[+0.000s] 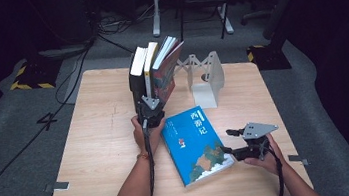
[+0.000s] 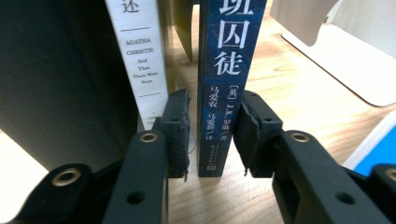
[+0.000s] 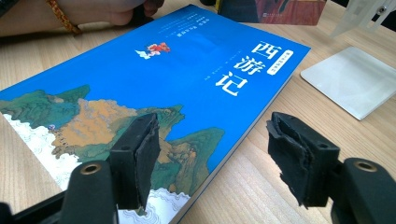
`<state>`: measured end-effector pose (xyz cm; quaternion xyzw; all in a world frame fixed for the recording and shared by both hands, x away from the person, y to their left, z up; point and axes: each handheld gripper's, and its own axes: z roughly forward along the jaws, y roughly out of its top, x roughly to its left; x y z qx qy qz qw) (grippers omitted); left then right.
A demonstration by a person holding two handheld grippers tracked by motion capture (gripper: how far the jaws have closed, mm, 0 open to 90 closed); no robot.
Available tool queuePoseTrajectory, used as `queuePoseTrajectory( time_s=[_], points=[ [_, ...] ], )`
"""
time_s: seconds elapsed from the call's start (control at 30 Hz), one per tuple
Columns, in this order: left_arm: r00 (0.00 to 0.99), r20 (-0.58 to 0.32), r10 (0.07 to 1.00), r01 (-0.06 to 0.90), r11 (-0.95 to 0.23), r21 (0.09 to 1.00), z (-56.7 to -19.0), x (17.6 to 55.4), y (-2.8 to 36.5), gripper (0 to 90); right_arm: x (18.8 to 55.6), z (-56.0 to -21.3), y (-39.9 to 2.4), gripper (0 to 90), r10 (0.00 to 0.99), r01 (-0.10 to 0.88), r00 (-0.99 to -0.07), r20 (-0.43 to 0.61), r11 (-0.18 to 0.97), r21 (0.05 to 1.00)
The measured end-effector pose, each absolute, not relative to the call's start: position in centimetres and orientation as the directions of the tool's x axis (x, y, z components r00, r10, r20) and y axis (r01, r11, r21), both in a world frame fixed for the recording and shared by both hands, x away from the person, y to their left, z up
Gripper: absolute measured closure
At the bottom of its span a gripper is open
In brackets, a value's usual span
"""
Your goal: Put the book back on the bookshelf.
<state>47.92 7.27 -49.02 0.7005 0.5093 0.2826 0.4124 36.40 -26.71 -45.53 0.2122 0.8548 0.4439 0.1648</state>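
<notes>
Books are being set upright in a row, it seems, with one left flat on the table [image 1: 98, 152]. Nearest the person, the right gripper [image 1: 229, 140] is held low at the lower right corner of the blue book [image 1: 195, 143]; its jaws are parted, with nothing between them, one jaw over the cover's corner and the other beyond the edge. The blue book lies face up, its long axis running from that corner away toward the row. Further in, the left gripper [image 1: 150, 112] is placed at the foot of the standing books [image 1: 155, 72], and the dark blue spine [image 2: 222, 88] is seen between its jaws: the right pad seems to touch it, while a narrow gap is left at the left pad, so no firm hold is judged. A white-spined book [image 2: 142, 60] stands just beside it. Beyond, a white bookend [image 1: 206, 80] stands to the right of the row. The right gripper is judged the nearer to the flat book.
</notes>
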Motion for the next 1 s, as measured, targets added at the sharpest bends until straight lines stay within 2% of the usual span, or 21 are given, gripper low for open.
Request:
queuePoseTrajectory(
  time_s=[0.17,0.47,1.0],
  points=[
    [0.360,-0.029,0.933,0.487,-0.161,0.859,-48.7,47.5,7.7,56.8,36.4,-45.5,-26.7,34.5,0.510,0.217,-0.855,-0.095,0.517,0.828],
    [0.385,-0.025,0.923,0.493,-0.183,0.851,-48.3,46.8,9.5,52.1,36.4,-45.6,-26.5,34.4,0.502,0.217,-0.859,-0.097,0.530,0.820],
    [0.504,0.059,0.862,0.465,-0.328,0.822,-47.4,44.5,12.2,50.2,36.3,-45.5,-26.6,34.3,0.497,0.218,-0.862,-0.097,0.538,0.815]
  ],
)
